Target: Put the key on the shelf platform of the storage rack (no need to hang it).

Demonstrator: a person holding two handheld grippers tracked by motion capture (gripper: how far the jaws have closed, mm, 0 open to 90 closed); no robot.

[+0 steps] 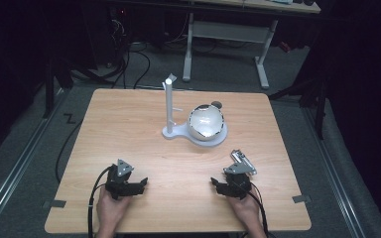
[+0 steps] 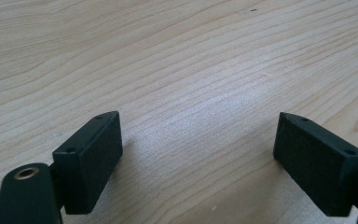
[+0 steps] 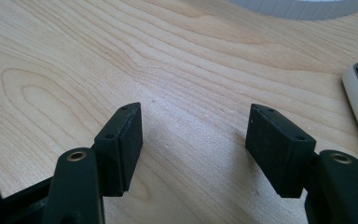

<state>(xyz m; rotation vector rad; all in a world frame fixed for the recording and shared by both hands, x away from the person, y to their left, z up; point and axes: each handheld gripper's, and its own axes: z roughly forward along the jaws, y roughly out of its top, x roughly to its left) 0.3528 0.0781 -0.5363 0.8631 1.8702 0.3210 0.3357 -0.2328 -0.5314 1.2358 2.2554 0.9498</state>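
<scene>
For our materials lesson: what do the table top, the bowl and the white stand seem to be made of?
Table top: pale wood or wood-look laminate, matt; grain lines show in both gripper views.
Bowl: probably polished metal, since it gives mirror-like glints and dark reflections.
Stand: likely white plastic, plain and matt, though painted metal cannot be ruled out.

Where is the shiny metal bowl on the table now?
In the high view, the metal bowl sits on the white stand's base, right of its upright post, on the table's far half, well beyond both grippers.
</scene>
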